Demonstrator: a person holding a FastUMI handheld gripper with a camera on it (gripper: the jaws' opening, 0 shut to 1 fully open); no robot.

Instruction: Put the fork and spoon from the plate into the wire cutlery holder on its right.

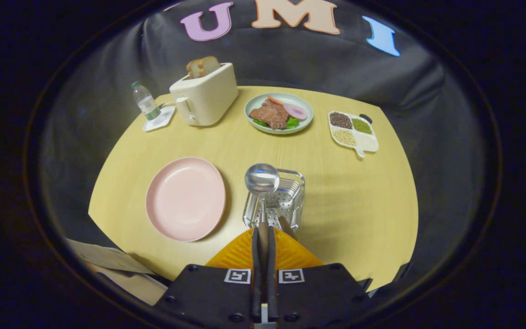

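Spoon (262, 179) between fingers (255, 242) (no legible labels)

Plate (185, 198) left of wire holder (276, 201).

The spoon (262, 180) is polished metal — its bowl is mirror-bright and throws back a blurred reflection. The wire cutlery holder (286, 196) is shiny metal too, with a perforated sheet floor and thin gleaming wire sides. The pink plate (185, 198) looks like smooth matt plastic with only a soft sheen. The bench (359, 205) is pale wood-look board, smooth, with faint straight grain and a low satin finish. The toaster (206, 96) has a smooth cream shell — plastic or painted, hard to tell. The bottle (145, 101) is clear plastic. The booth's wall (336, 59) is matt black cloth, creased.
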